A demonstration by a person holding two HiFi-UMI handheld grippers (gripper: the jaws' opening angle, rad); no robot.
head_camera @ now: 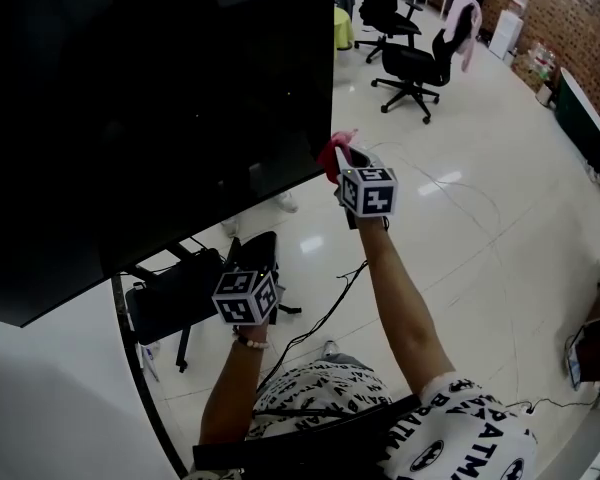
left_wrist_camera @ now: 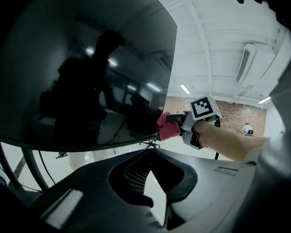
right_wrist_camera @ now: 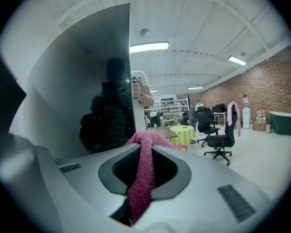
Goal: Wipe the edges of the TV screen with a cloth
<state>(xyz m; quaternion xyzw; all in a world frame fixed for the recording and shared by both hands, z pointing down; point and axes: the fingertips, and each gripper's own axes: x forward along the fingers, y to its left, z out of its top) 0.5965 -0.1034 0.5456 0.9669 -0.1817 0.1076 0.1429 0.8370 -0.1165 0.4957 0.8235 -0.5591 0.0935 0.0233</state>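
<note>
The big black TV screen [head_camera: 150, 118] fills the upper left of the head view. My right gripper [head_camera: 352, 168] is shut on a pink cloth [head_camera: 333, 154], which is pressed at the screen's lower right corner, on its right edge. In the right gripper view the cloth [right_wrist_camera: 141, 178] hangs out between the closed jaws of the right gripper [right_wrist_camera: 144, 147], beside the TV's edge [right_wrist_camera: 129, 72]. My left gripper [head_camera: 252, 258] hangs lower, under the screen's bottom edge, shut and empty. The left gripper view looks up past the left gripper [left_wrist_camera: 153, 154] at the TV [left_wrist_camera: 87, 67], the cloth [left_wrist_camera: 167, 126] and the right gripper [left_wrist_camera: 180, 123].
The TV stand's black base and legs [head_camera: 175, 303] sit under the screen, with a cable [head_camera: 325, 313] trailing over the glossy floor. Two black office chairs [head_camera: 420, 63] stand at the back right, one with a pink garment on it. A brick wall [head_camera: 570, 8] runs on the far right.
</note>
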